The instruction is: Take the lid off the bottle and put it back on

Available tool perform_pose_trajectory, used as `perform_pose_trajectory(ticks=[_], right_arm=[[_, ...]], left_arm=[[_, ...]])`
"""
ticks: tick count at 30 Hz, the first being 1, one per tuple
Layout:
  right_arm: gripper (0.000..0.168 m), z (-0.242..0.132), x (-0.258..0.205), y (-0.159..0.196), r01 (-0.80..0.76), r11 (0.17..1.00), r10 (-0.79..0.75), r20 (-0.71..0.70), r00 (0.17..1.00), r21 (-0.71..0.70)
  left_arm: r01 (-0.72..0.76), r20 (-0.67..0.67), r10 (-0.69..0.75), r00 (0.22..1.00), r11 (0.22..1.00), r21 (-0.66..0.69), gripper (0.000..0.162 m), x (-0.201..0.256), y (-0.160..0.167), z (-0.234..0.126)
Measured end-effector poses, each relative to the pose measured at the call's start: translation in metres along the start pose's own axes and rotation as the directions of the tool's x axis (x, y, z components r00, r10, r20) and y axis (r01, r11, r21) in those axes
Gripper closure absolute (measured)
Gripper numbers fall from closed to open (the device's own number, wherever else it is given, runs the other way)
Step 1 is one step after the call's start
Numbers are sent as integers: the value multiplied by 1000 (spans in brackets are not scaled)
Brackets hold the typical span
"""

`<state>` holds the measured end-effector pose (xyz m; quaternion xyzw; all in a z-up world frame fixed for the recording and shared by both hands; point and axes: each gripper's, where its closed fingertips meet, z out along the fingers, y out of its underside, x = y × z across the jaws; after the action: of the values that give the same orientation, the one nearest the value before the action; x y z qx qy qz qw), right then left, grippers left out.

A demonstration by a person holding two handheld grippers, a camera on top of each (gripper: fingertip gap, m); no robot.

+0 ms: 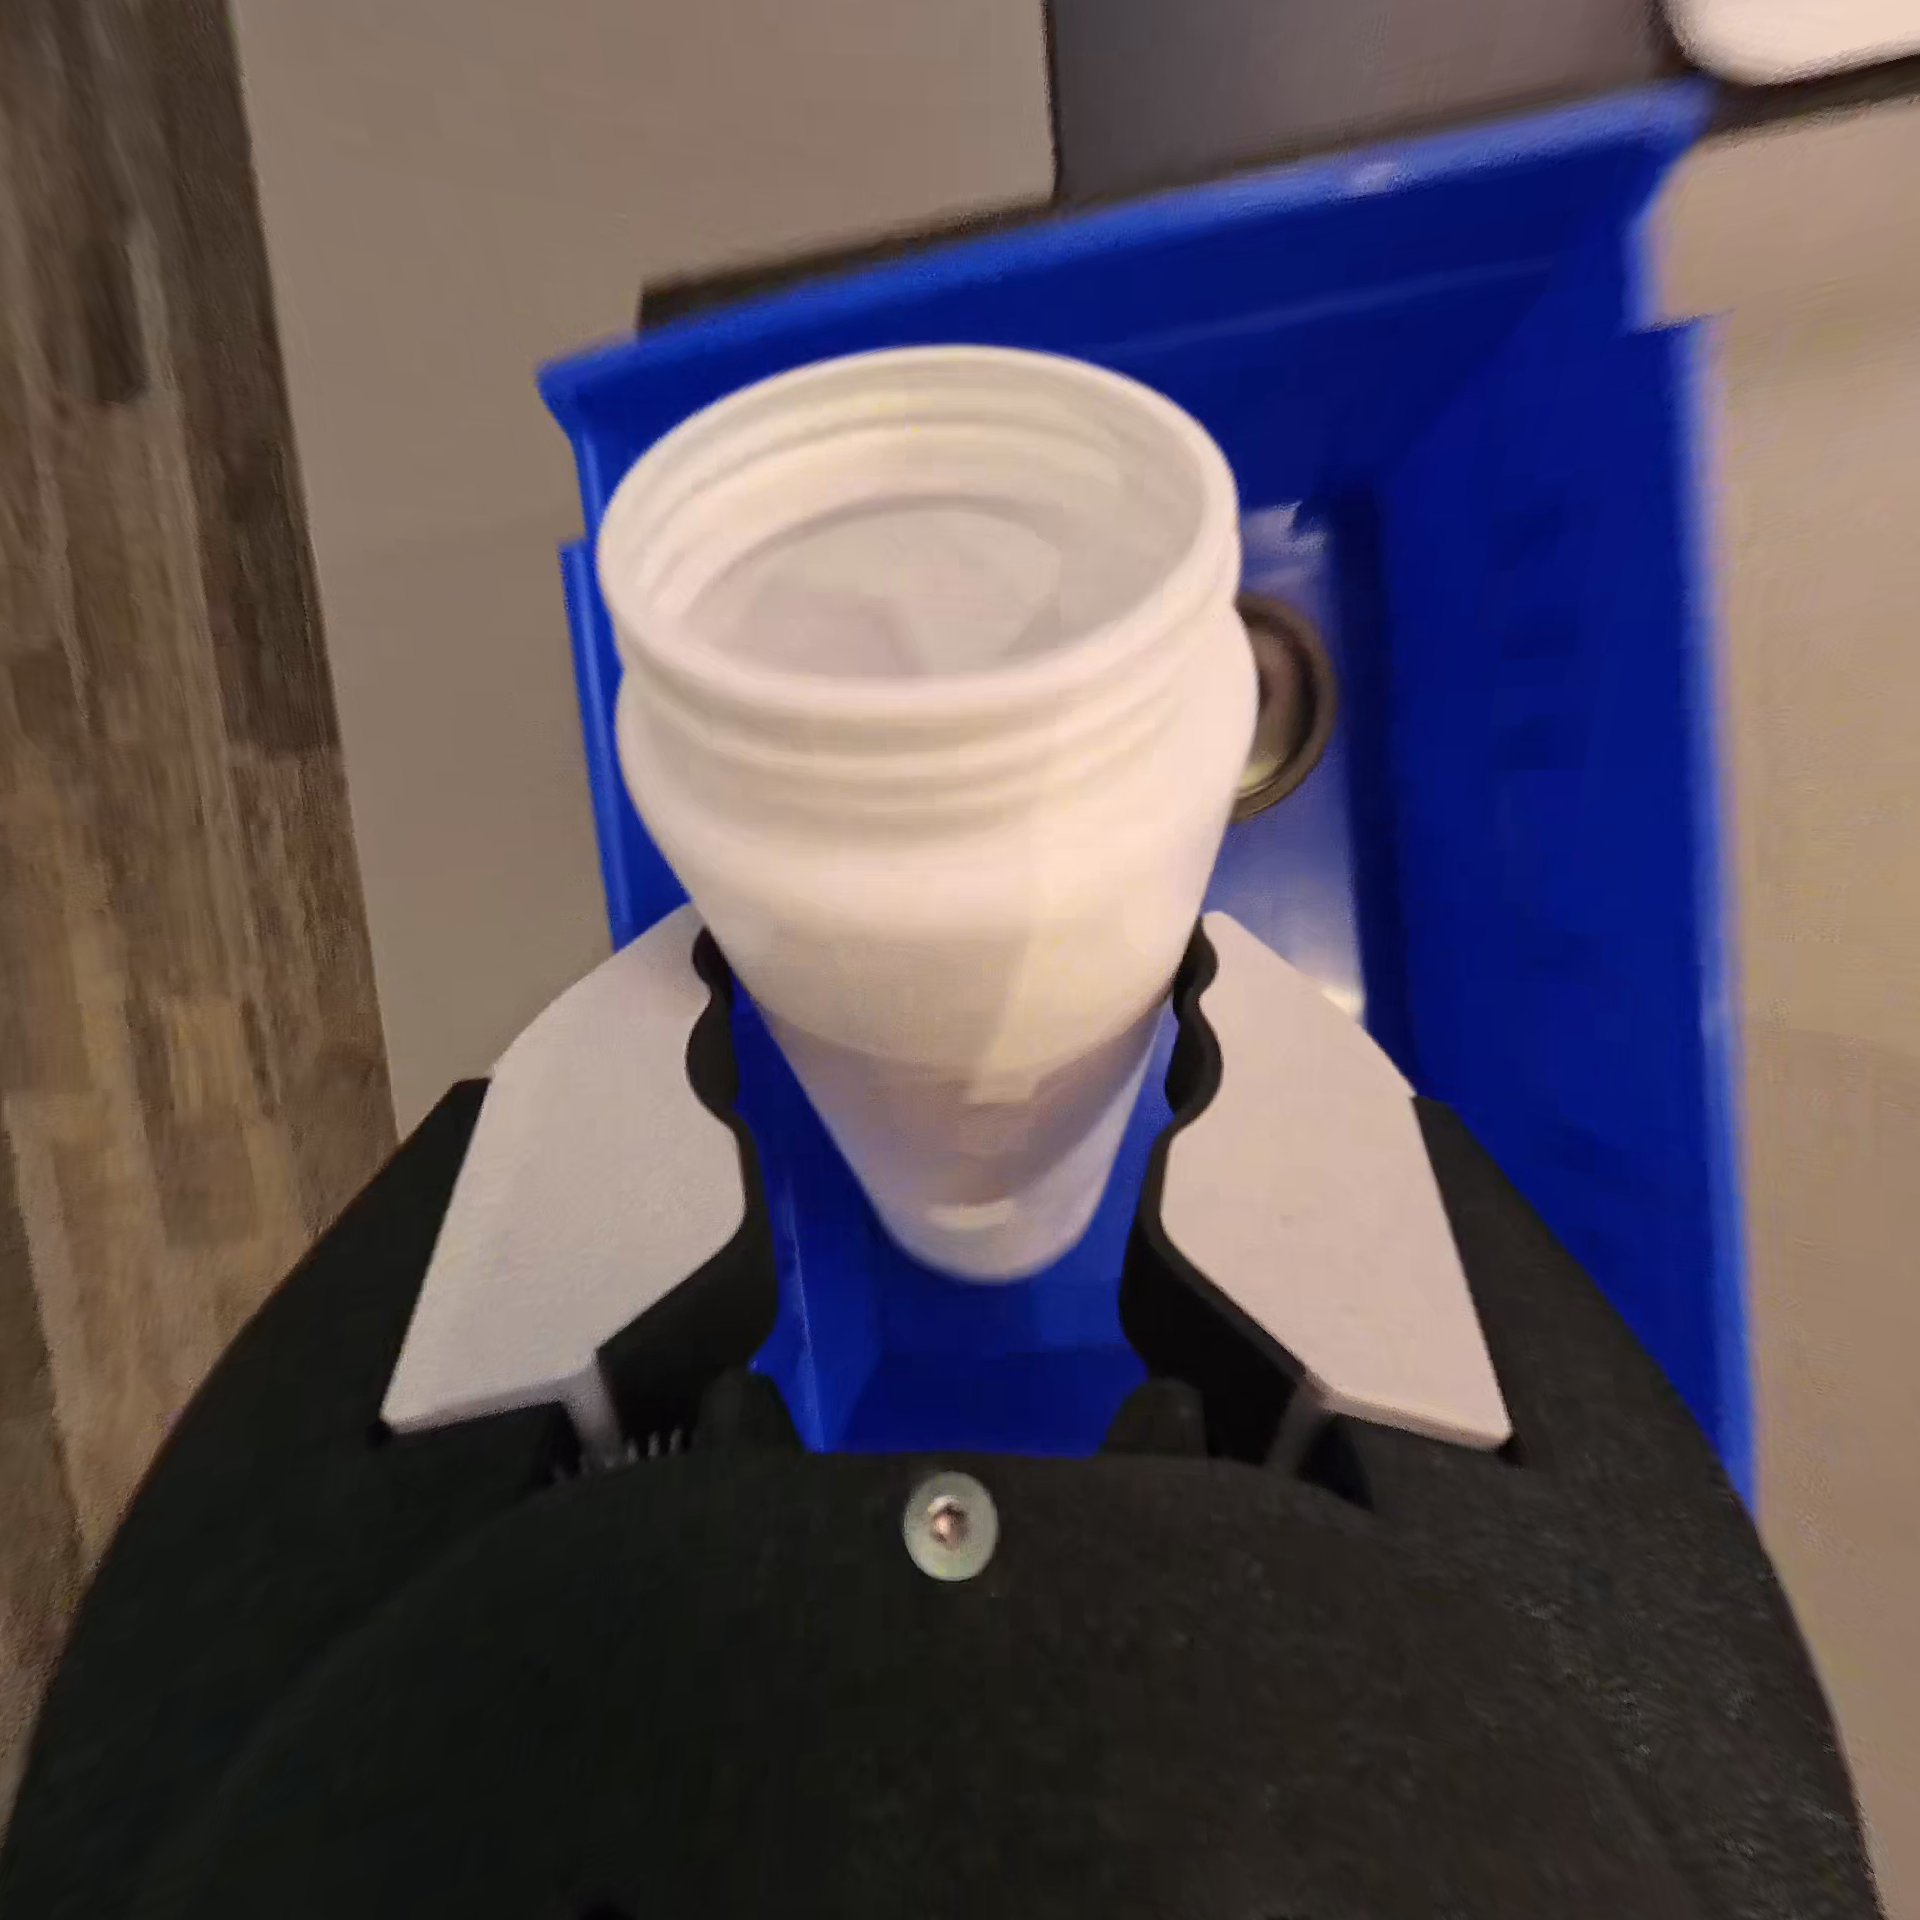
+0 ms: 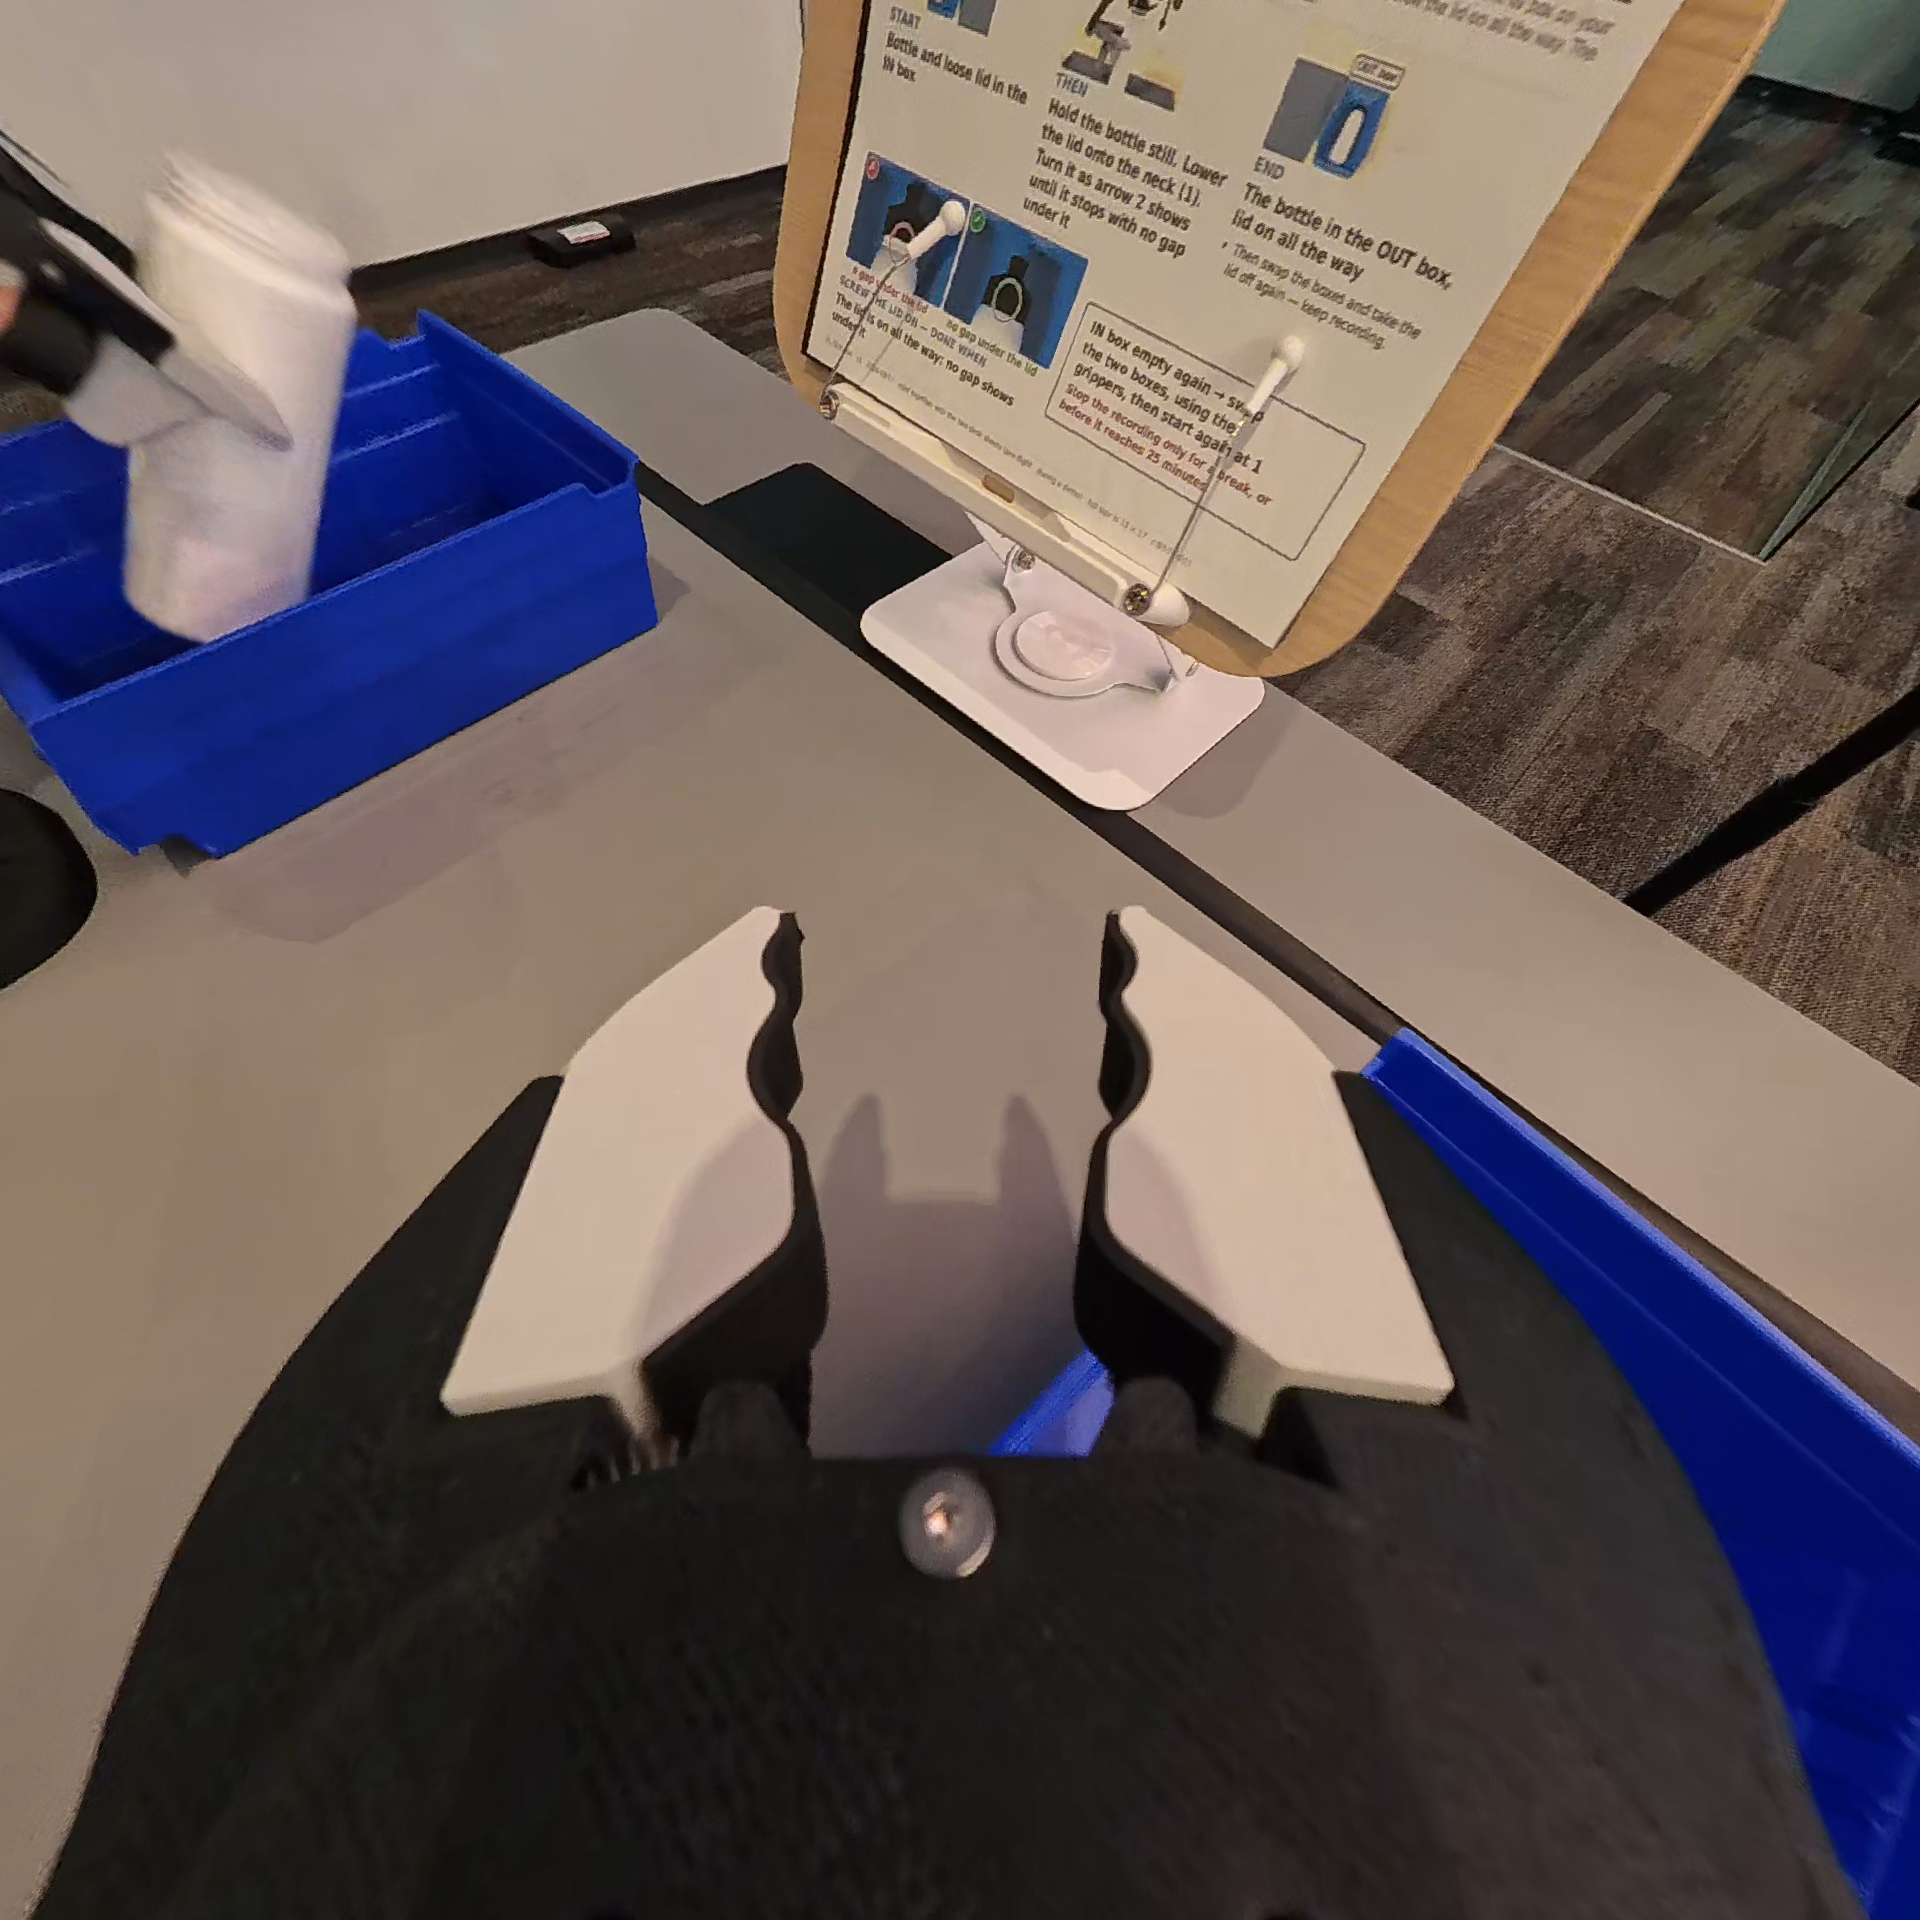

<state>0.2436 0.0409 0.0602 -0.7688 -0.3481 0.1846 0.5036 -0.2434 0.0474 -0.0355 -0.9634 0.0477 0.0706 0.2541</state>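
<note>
In the left wrist view, the left hand-held gripper (image 1: 951, 1049) is clamped on the body of a white plastic bottle (image 1: 935, 790), its two fingers pressed against the bottle's sides. The bottle stands up from between the fingers toward the camera, its threaded neck bare and its mouth open, with no lid on it. Behind and below the bottle lies a blue bin (image 1: 1455, 520), and a round dark object (image 1: 1288, 707) shows just past the bottle's right shoulder inside the bin; blur keeps me from telling what it is.

In the right wrist view, the right hand-held gripper (image 2: 951, 935) hangs over the grey table (image 2: 520, 1039) with its fingers spread and nothing between them. A second blue bin (image 2: 1621, 1299) sits just beside it at the right. Farther off to the left, the bottle is held above the first bin. Beyond, at the table's far edge, stands an instruction board (image 2: 1195, 260) on a white stand (image 2: 1070, 675).
</note>
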Motion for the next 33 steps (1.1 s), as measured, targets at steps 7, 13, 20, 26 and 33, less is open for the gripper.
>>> perform_pose_trajectory(ticks=[7,13,20,26,33], right_arm=[[111,19,-17,7,87,995,-87,13,996,-50],[111,35,-34,14,146,985,-143,41,989,-91],[111,48,-54,15,193,978,-186,90,978,-75],[111,41,-97,-19,181,965,-225,248,942,188],[84,24,-151,-50,-66,934,-116,474,873,350]], left_arm=[[-57,-91,105,990,904,423,81,39,-46,-90],[-115,-173,251,952,821,559,81,84,-53,-128],[-148,-310,404,860,780,608,81,137,-50,-140],[-169,-404,589,700,686,707,81,201,-43,-161],[-211,-524,709,473,668,714,81,289,-13,-158]])
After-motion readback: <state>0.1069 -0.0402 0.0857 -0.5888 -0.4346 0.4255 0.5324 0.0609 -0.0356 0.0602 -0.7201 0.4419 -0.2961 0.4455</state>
